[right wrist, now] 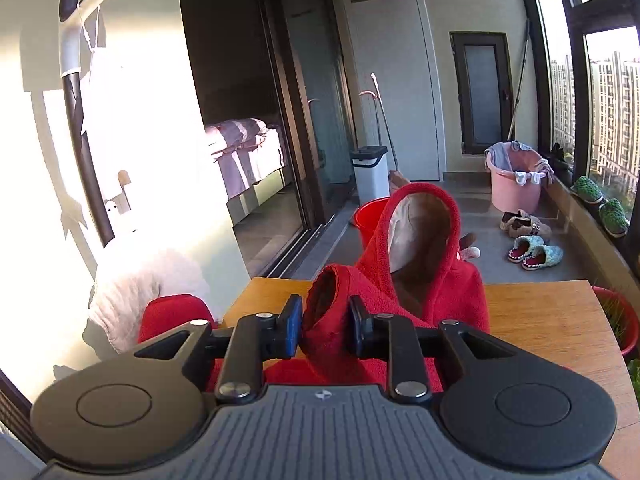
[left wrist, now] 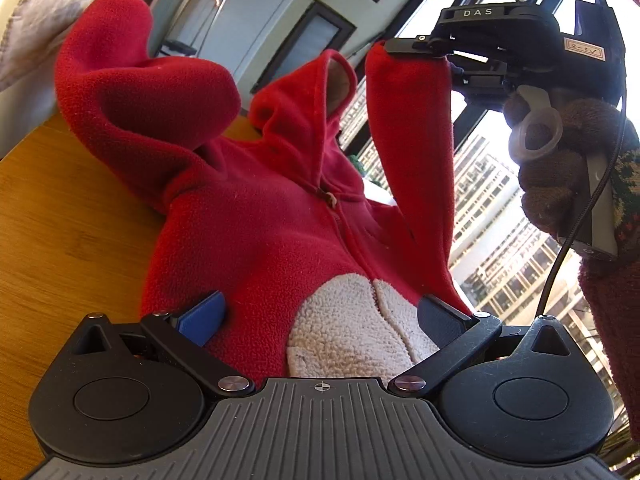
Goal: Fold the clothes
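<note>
One red fleece hooded jacket (left wrist: 256,216) with a front zip and a cream fuzzy patch (left wrist: 360,320) at its lower front lies on the light wooden table (left wrist: 60,220), hood standing up and both sleeves raised. The left gripper (left wrist: 320,312) has its jaws spread wide around the jacket's lower part, pads not visibly pressing. The right gripper (right wrist: 324,326), held in a brown-gloved hand (left wrist: 560,168), has its jaws narrowly parted with one red sleeve cuff (right wrist: 324,308) between them, lifted above the table. Two pairs of slippers (right wrist: 528,240) sit on the floor.

Right tool (left wrist: 416,50) lifts red hoodie (left wrist: 256,216) sleeve (left wrist: 416,152).
</note>
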